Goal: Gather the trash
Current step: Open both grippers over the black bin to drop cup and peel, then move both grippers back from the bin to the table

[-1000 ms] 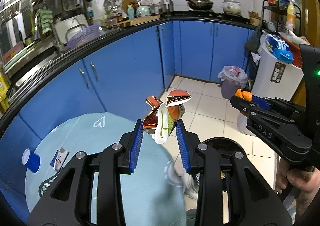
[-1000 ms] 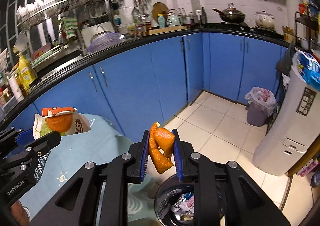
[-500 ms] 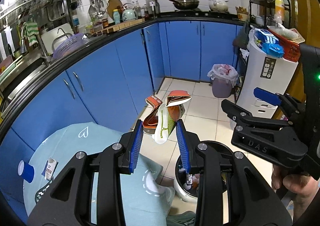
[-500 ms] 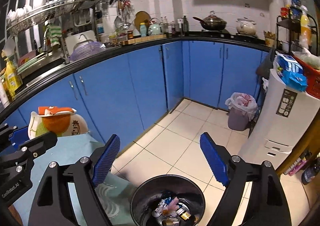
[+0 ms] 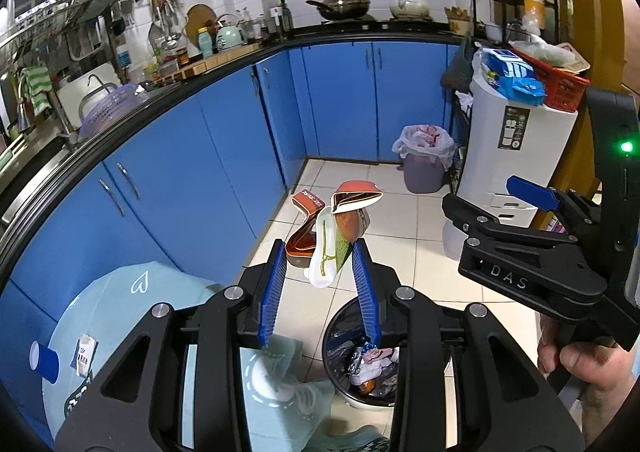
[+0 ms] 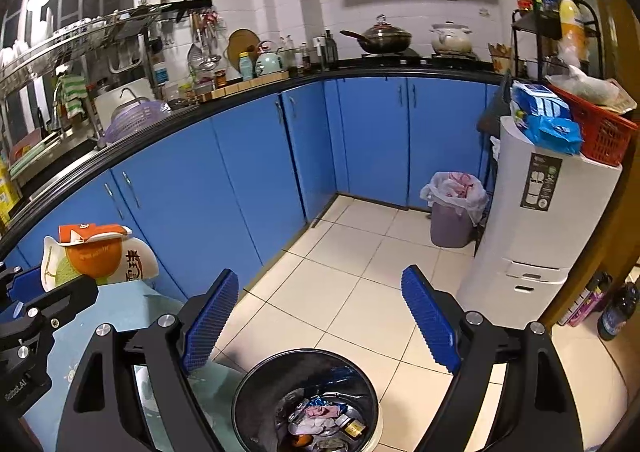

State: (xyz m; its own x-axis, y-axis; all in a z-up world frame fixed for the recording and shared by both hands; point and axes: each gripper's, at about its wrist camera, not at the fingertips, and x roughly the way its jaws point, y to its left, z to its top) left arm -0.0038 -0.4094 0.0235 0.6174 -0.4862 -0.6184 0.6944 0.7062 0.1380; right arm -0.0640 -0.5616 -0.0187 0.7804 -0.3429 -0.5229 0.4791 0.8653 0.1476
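Note:
My left gripper [image 5: 320, 252] is shut on a crumpled orange, white and green snack wrapper [image 5: 332, 236] and holds it in the air just left of and above the black trash bin [image 5: 340, 336]. The wrapper also shows at the left of the right wrist view [image 6: 96, 256]. My right gripper [image 6: 320, 316] is open wide and empty, directly above the bin [image 6: 248, 388], which holds several pieces of trash. A blue cup [image 5: 44, 362] and a small packet [image 5: 84, 348] lie on the light blue table [image 5: 120, 304].
Blue kitchen cabinets [image 6: 248, 180] curve along the left and back. A small bagged bin [image 6: 452, 208] stands in the far corner beside a white appliance [image 6: 536, 228] topped with a red basket [image 6: 600, 128]. Tiled floor [image 6: 360, 276] lies beyond the black bin.
My right gripper opened and let go of the orange peel, which is no longer between its fingers. The left gripper moved with the wrapper towards the bin.

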